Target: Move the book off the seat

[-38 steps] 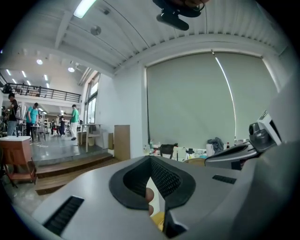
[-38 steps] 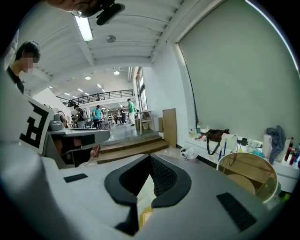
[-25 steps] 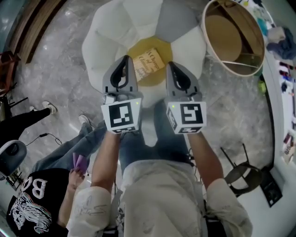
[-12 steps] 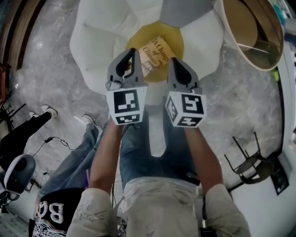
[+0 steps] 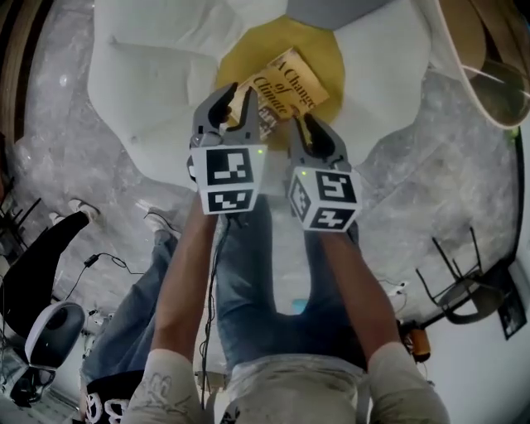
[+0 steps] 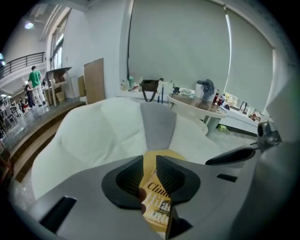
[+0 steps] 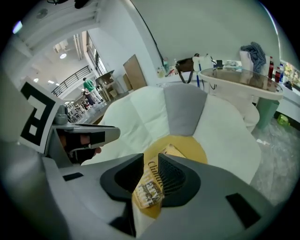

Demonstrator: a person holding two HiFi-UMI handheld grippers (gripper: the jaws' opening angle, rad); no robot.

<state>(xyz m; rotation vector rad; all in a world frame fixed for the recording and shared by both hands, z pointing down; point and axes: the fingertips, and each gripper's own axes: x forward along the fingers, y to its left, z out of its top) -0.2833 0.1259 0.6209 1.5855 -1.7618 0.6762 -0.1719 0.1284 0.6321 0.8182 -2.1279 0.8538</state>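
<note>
A tan paperback book point(image 5: 286, 83) lies tilted on the yellow centre point(image 5: 331, 54) of a flower-shaped seat with white petal cushions point(image 5: 157, 74). Both grippers hover side by side over the book's near end. My left gripper point(image 5: 234, 98) has its jaws opening, a narrow gap between them, and the book point(image 6: 157, 206) shows through that gap on the seat below. My right gripper point(image 5: 315, 126) is also opening its jaws, with the book point(image 7: 151, 187) visible beyond them. Neither pair of pads presses on the book.
A grey petal point(image 5: 331, 8) closes the seat's far side. A round pale table point(image 5: 484, 74) stands at the upper right. A black metal stand point(image 5: 464, 290) sits on the marble floor at right. A bystander's legs point(image 5: 50, 248) and a cable point(image 5: 108, 261) are at left.
Both grippers have moved forward, from the seat's near edge to over the book. Their jaws have gone from shut to slightly apart. The seat now fills more of the head view.
</note>
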